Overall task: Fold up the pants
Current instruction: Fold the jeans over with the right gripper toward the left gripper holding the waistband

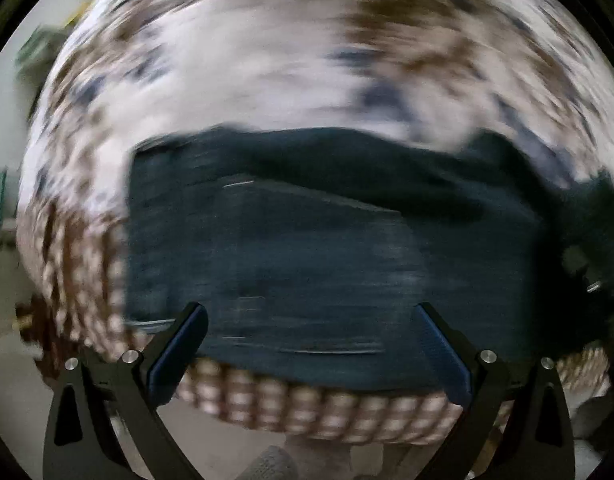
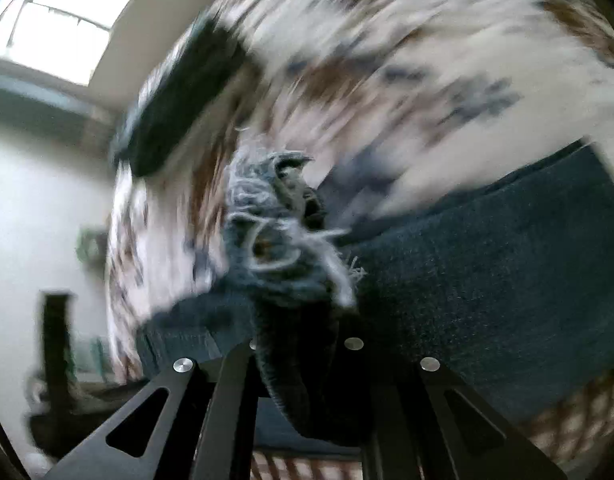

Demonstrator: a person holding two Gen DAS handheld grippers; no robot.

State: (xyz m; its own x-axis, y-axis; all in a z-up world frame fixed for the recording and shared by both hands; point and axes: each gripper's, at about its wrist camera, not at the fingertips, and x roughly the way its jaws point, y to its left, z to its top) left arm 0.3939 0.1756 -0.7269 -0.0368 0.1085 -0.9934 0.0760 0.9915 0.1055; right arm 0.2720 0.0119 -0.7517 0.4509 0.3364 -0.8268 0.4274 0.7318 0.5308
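Note:
The dark blue denim pants [image 1: 307, 248] lie folded in a blurred block on a patterned bedspread [image 1: 235, 72]. My left gripper [image 1: 310, 312] hangs over their near edge, pointing straight down. Its jaws stand wide apart and nothing sits between its fingers [image 1: 187, 336]. In the right wrist view, my right gripper [image 2: 303, 332] is shut on a frayed hem [image 2: 275, 232] of the pants, lifted off the bed. Bunched cloth covers the fingertips, and the leg [image 2: 487, 264] trails away to the right. Both views are smeared by motion.
The bedspread [image 2: 427, 40] is white with brown and blue marks and a checked border [image 1: 315, 412]. A dark, blurred object [image 2: 179, 92] lies on the bed's far left. A bright window [image 2: 67, 20], a pale wall and a dark post [image 2: 57, 352] are at left.

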